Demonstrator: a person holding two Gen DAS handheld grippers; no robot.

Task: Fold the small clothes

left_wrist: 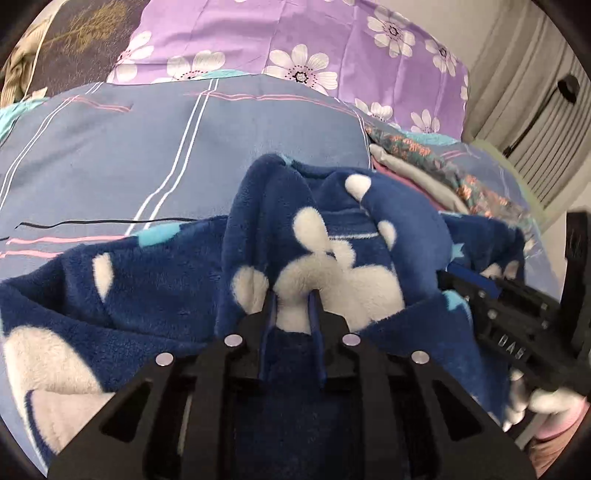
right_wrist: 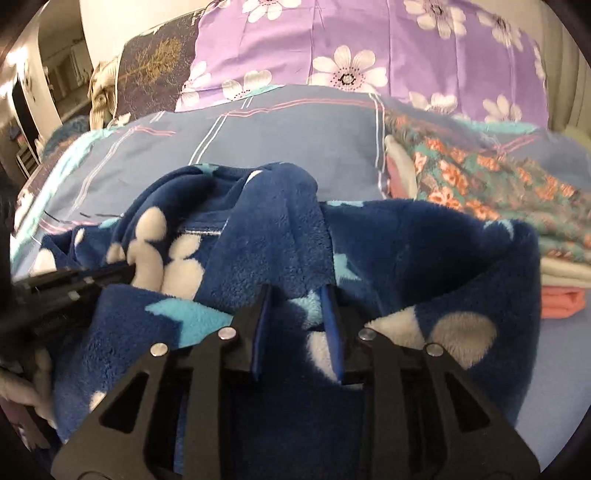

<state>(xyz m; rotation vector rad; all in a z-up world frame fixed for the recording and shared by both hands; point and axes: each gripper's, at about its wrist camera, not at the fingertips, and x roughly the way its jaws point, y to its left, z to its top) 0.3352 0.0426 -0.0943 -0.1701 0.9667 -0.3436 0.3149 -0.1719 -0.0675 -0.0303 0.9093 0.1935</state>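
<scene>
**A:** Where is the garment?

**B:** The navy fleece garment (left_wrist: pixel 155 291) with white and light-blue patches lies bunched on the blue striped bedsheet (left_wrist: pixel 110 155), right in front of you, its folds heaped up towards the near edge. In your right wrist view the same fleece (right_wrist: pixel 424 251) fills the middle, with a ridge of cloth rising between the two tools.

**A:** What is your left gripper doing?

**B:** Your left gripper (left_wrist: pixel 293 295) has its blue pads drawn nearly together on a white tuft of the fleece; the cloth is pinched between them. From the right view it (right_wrist: pixel 127 267) comes in from the left, its tip buried in the pale patches.

**A:** And the right one?

**B:** Your right gripper (right_wrist: pixel 297 291) has its fingers set only a little apart, with fleece bunched in the narrow gap and pressing on both pads, so it has hold of a fold. In the left view it (left_wrist: pixel 448 271) lies at the right, tip in the cloth.

**A:** What lies around the garment?

**B:** To the right, just beside the fleece, sits a stack of folded clothes (right_wrist: pixel 498 184): a floral piece on top, cream and pink layers beneath. At the far side a purple pillow with white flowers (left_wrist: pixel 295 37) leans up, with a dark cushion with a gold pattern (left_wrist: pixel 77 33) to its left. A thin black cord (left_wrist: pixel 92 222) lies on the sheet at the left.
</scene>
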